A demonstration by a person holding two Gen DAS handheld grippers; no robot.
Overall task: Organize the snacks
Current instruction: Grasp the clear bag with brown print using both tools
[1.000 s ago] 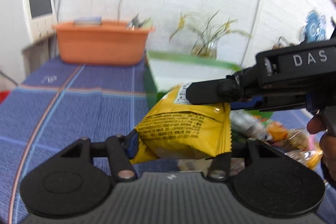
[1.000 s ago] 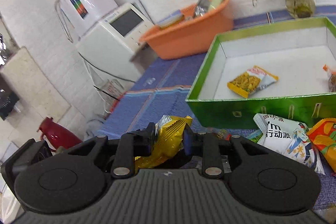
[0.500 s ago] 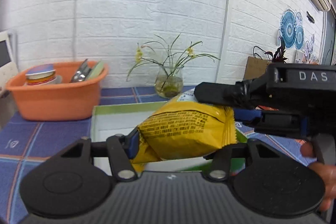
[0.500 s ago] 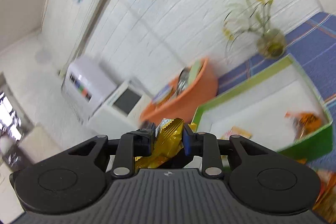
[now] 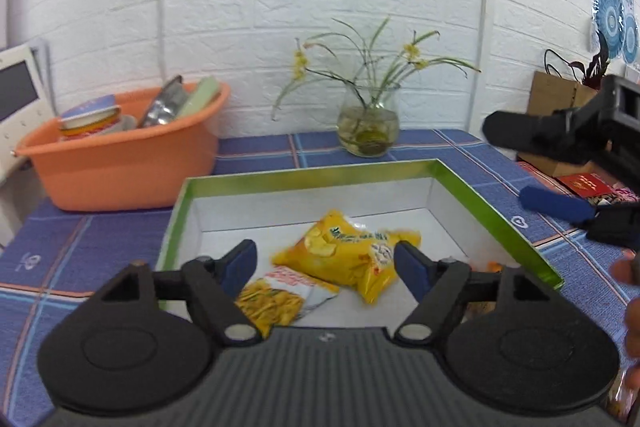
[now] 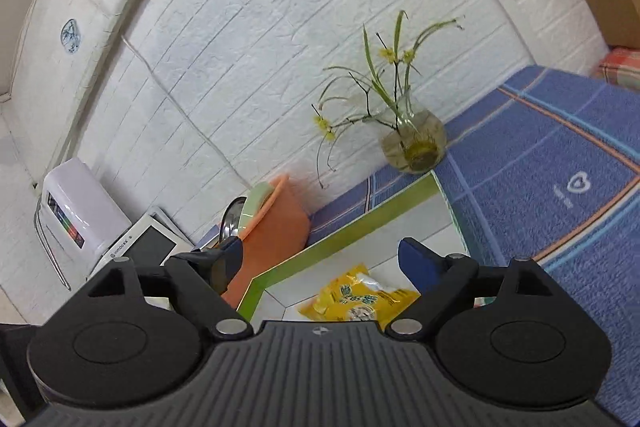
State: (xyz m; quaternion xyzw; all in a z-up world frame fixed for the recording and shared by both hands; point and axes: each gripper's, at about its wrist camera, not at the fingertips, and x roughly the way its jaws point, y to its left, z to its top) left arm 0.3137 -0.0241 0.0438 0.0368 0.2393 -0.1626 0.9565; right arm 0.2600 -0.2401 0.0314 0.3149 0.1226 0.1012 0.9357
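Observation:
A green box [image 5: 312, 171] with a white inside stands on the blue cloth. A yellow chip bag [image 5: 348, 259] lies in it, partly over a smaller yellow and white snack pack [image 5: 280, 297]. An orange pack [image 5: 494, 267] peeks out at the box's right wall. My left gripper [image 5: 326, 259] is open and empty above the box's near side. My right gripper [image 5: 540, 167] is open at the right, above the box's right edge. In the right wrist view my right gripper [image 6: 320, 259] is open and empty, with the yellow chip bag [image 6: 360, 301] below in the box [image 6: 344, 227].
An orange tub [image 5: 120, 163] with dishes stands at the back left. A glass vase [image 5: 368, 129] with yellow flowers stands behind the box. A white appliance [image 5: 18, 95] is at the far left. A cardboard box [image 5: 556, 99] and red packet [image 5: 586, 185] are at the right.
Both grippers carried the yellow chip bag over the green box and opened. The bag now lies inside the box, and the right gripper has drawn away to the right.

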